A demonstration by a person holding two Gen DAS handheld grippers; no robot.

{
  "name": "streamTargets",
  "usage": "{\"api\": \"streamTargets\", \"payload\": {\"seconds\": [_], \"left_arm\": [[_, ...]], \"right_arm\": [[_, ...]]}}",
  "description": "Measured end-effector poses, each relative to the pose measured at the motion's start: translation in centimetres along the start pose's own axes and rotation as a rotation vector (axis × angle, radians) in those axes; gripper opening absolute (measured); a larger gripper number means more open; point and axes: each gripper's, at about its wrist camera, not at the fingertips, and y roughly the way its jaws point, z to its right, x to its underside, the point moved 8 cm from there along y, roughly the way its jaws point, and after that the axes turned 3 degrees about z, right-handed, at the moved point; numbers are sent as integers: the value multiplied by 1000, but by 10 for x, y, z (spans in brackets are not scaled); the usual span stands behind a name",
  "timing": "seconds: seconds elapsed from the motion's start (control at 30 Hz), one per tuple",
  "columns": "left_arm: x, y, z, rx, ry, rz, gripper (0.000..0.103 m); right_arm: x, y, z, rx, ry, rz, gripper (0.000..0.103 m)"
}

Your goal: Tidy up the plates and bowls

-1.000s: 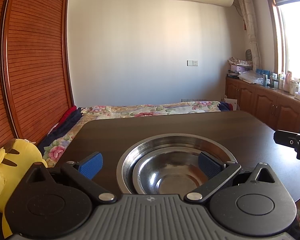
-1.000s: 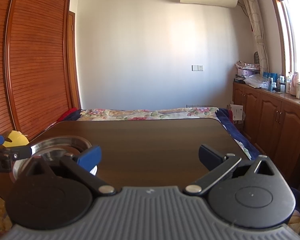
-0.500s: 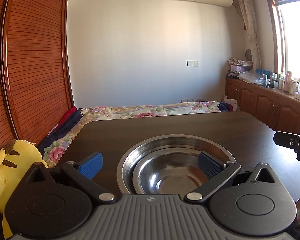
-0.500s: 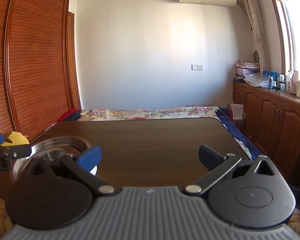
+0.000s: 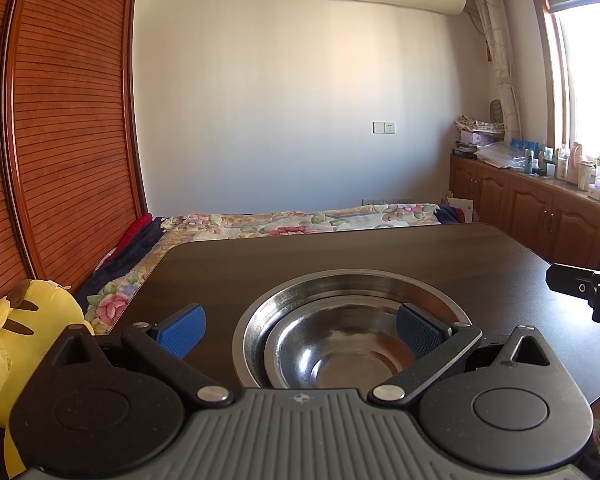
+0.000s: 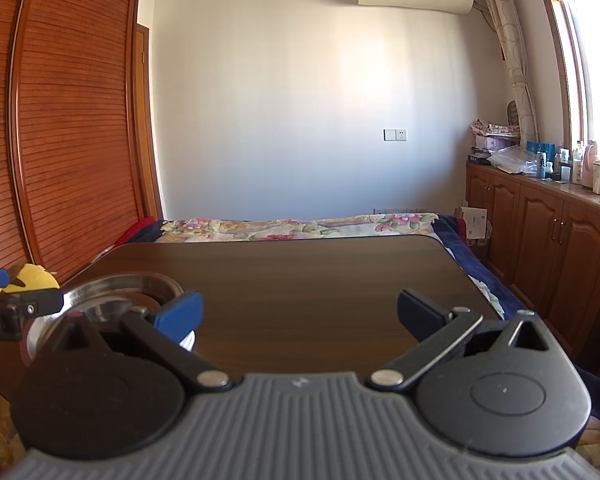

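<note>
Yellow plush toy (image 5: 16, 328) is sitting off the bench's (image 5: 380, 252) left edge, out of the way. Just right of it, the left gripper (image 5: 300, 328) is hovering with its jaws spread wide, empty, over the steel bowl (image 5: 340, 356), which is nesting inside the wider steel plate (image 5: 340, 284) near the bench's front-left corner; judging by that, the stacking looks done. Farther right, the right gripper (image 6: 300, 312) is facing bare bench with its jaws likewise apart and nothing between them, probably kept clear because no dish is showing on that side.
</note>
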Motion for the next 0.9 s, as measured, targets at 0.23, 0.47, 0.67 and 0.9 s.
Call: {"api": "streamTargets", "payload": {"seconds": [0.23,0.47,0.67,0.9], "left_arm": [[0,0,0,0,0,0,103],[0,0,0,1,-1,0,103],[0,0,0,0,0,0,103],[0,0,0,-1,-1,-1,103]], "right_arm": [[0,0,0,0,0,0,103],[1,1,-1,-2,3,-1,103],[2,2,-1,-3,4,-3,103],[3,1,-1,-3,4,-3,103]]}}
